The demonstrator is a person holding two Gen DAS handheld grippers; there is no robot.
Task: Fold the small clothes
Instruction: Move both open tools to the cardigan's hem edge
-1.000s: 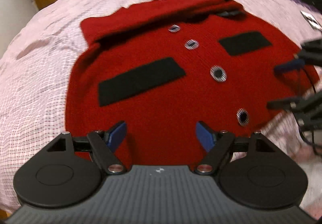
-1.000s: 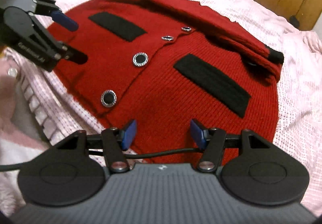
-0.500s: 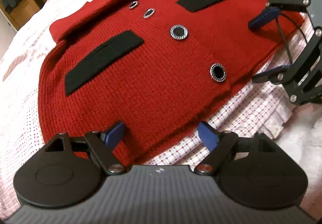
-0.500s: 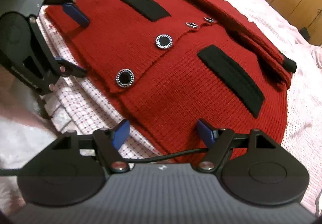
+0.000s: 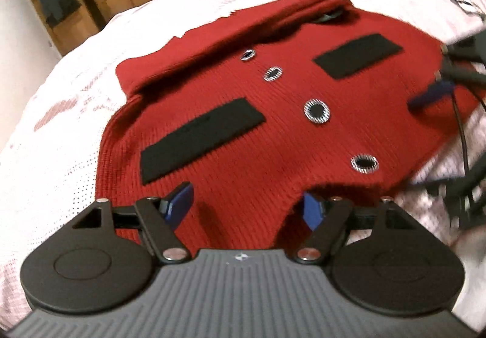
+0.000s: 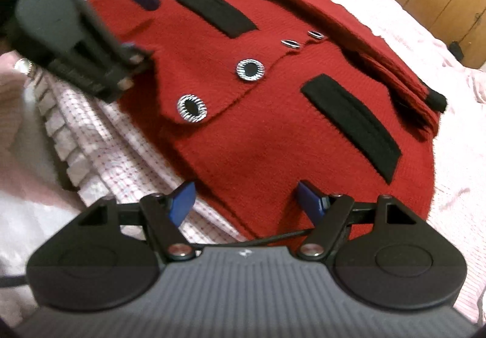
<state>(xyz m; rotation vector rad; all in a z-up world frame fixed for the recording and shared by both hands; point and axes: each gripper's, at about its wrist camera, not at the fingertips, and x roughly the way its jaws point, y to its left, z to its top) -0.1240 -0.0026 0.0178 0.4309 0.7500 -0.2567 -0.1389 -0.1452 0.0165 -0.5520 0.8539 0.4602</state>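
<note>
While the pink checked bedspread [image 5: 54,155] is covering the whole bed, the red cardigan [image 5: 267,137] is lying flat across it, front up, its folded sleeve [image 6: 349,34] lying along the far edge toward twelve o'clock. Two black pocket flaps [image 5: 200,137] are sitting either side of four round buttons [image 5: 316,111]. The left gripper [image 5: 247,210] is hovering wide open over the hem at six o'clock, and the right gripper [image 6: 246,198] is standing equally wide over its own corner of the hem, gripping nothing.
</note>
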